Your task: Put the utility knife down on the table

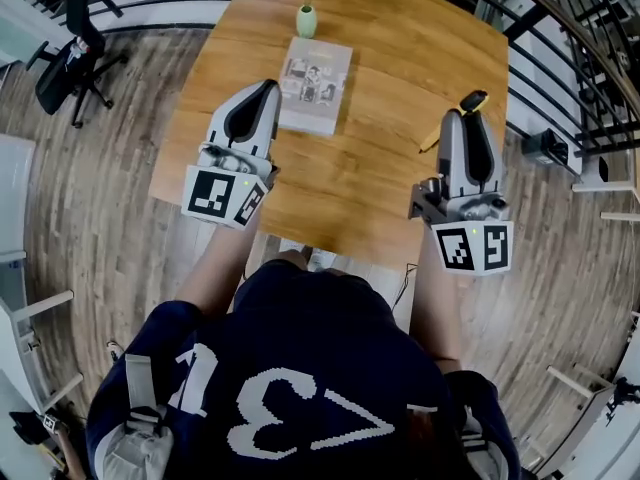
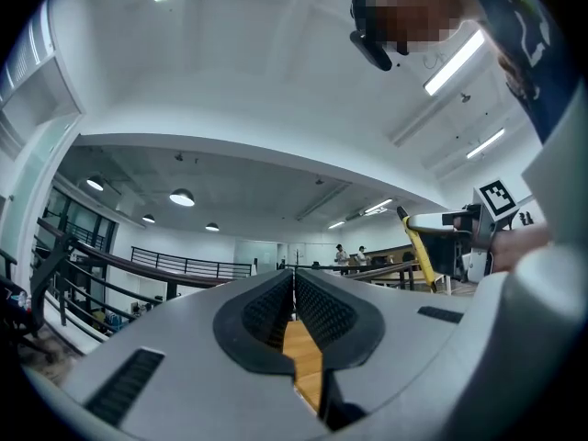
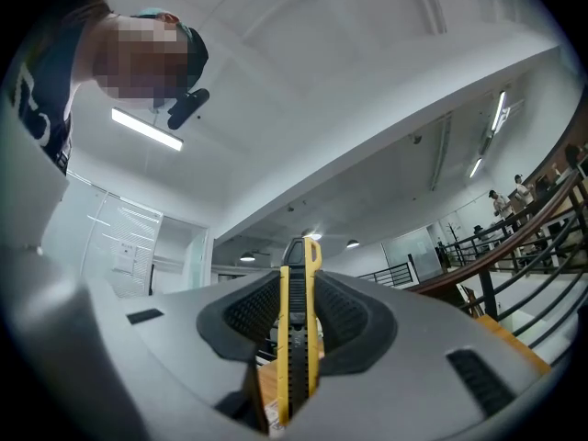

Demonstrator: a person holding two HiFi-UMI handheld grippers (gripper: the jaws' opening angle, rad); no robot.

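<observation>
I'm holding the right gripper [image 1: 466, 118] over the right side of the wooden table [image 1: 400, 48], its jaws pinching the yellow utility knife [image 3: 296, 338], which is sticking out past the jaw tips. The left gripper [image 1: 266, 90] is hovering just beside a book [image 1: 316, 83], jaws pressed together on nothing.

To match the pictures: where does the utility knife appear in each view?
Head view: the utility knife sticks out past the right gripper, over the wooden table.
Left gripper view: utility knife at the right, mid-height.
Right gripper view: utility knife at centre, clamped upright.
Shared landmark: the wooden table.
</observation>
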